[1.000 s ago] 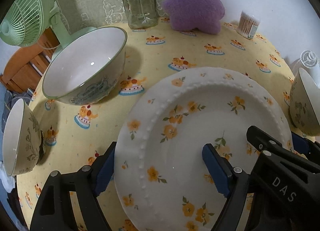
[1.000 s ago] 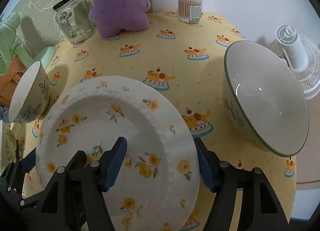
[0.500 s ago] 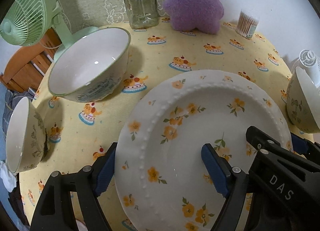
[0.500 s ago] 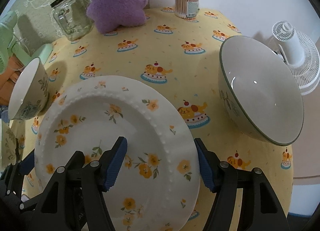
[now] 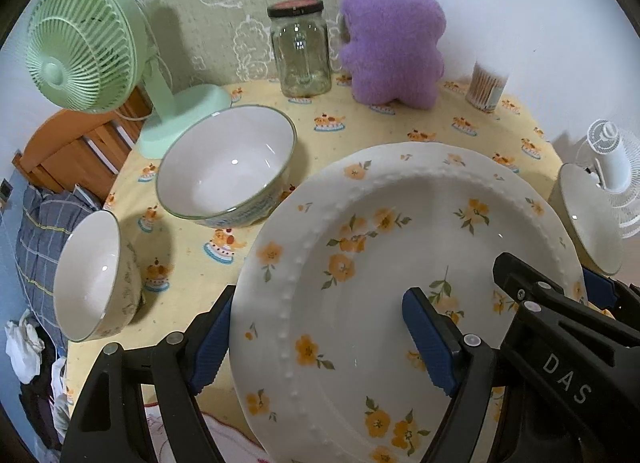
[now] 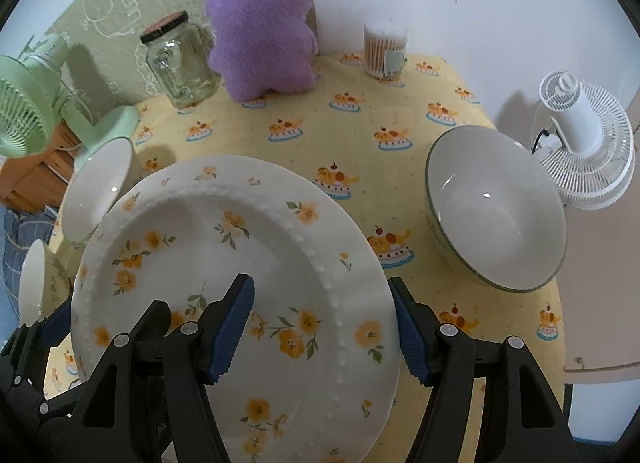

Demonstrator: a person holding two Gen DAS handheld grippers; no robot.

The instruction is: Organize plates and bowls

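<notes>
The floral plate (image 5: 404,279), filling the lower centre of both views, is carried clear of the yellow tablecloth (image 6: 400,111). It is pinched at opposite rims, one blue pad above and one below at each side: by the left gripper (image 5: 320,343) on its left edge and the right gripper (image 6: 324,339) on its right edge. Two grips are judged to be used because a wide, shallow plate would tip from one. One plate is counted, and three bowls: a large bowl (image 5: 226,171) at upper left, a smaller bowl (image 5: 94,277) at far left, and a grey-lined bowl (image 6: 496,219) at right.
</notes>
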